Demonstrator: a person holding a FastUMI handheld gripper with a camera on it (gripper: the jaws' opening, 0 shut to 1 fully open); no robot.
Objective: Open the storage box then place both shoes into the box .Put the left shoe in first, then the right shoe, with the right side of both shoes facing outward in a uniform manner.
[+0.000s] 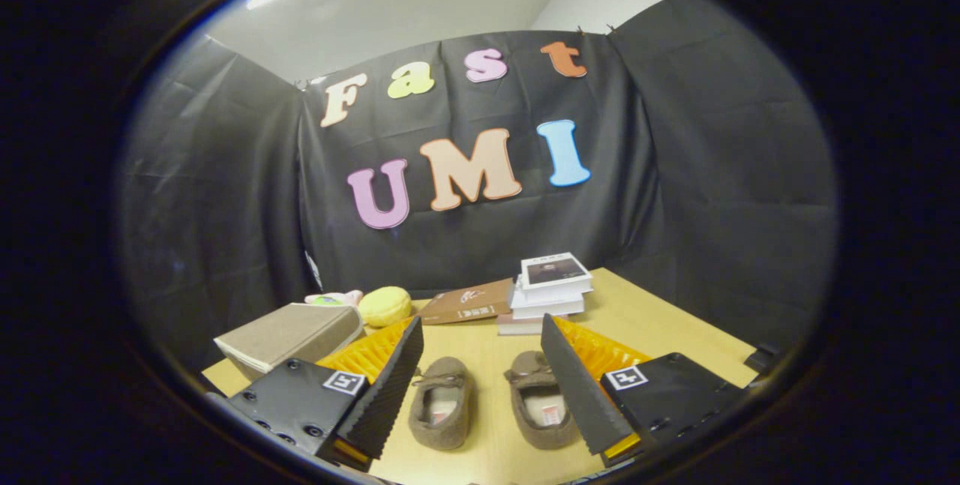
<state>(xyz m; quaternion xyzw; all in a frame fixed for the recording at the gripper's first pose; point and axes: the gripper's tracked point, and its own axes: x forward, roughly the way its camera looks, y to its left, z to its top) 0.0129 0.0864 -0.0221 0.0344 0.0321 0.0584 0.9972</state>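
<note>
Two brown moccasin shoes lie side by side on the wooden table (645,320), toes pointing away from me. The left shoe (441,402) and the right shoe (541,399) both sit between my fingers, lower down than the fingertips. My gripper (480,331) is open wide, held above the table with nothing between its fingers. The right finger (577,387) overlaps the right shoe's outer edge in view. A tan closed box or thick book (289,335) rests on the table beyond my left finger (382,387).
A stack of white books (551,286) stands beyond the shoes. A brown book (466,303) lies flat to its left. A yellow round plush (385,306) and a pink toy (334,297) sit at the back left. Black cloth walls close in the table.
</note>
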